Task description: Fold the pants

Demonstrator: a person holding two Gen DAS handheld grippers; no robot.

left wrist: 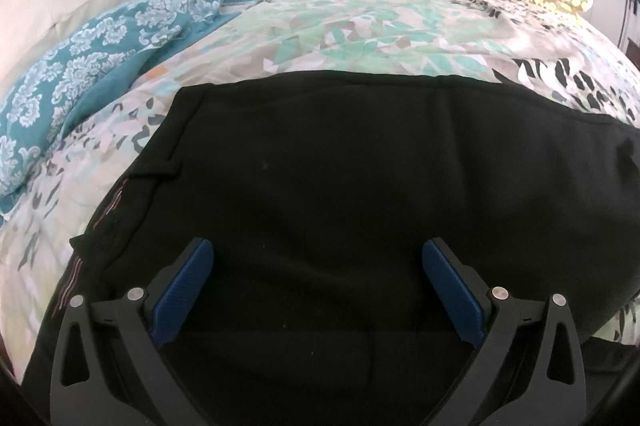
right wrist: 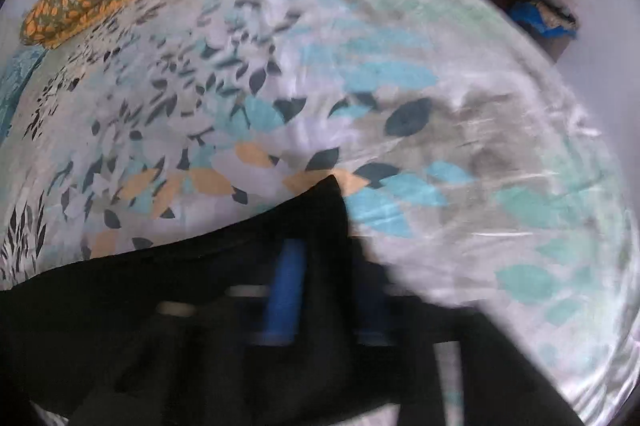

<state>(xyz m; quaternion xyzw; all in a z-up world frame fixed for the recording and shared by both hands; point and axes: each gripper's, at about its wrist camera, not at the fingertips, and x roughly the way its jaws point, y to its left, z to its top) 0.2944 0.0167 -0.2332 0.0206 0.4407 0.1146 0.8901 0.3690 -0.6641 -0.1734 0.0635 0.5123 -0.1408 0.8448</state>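
leaf-print bedspread under black pants; left tool wide, right tool blurred, pinching pants

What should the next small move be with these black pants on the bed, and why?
Probably carry the right gripper leftward over the black pants, laying its pinched end across them. Its jaws look closed on a raised point of cloth, though that view is blurred, while the left gripper hangs open above the flat part on the bedspread.

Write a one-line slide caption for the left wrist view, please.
Open left gripper above black pants spread on a leaf-print bedspread.
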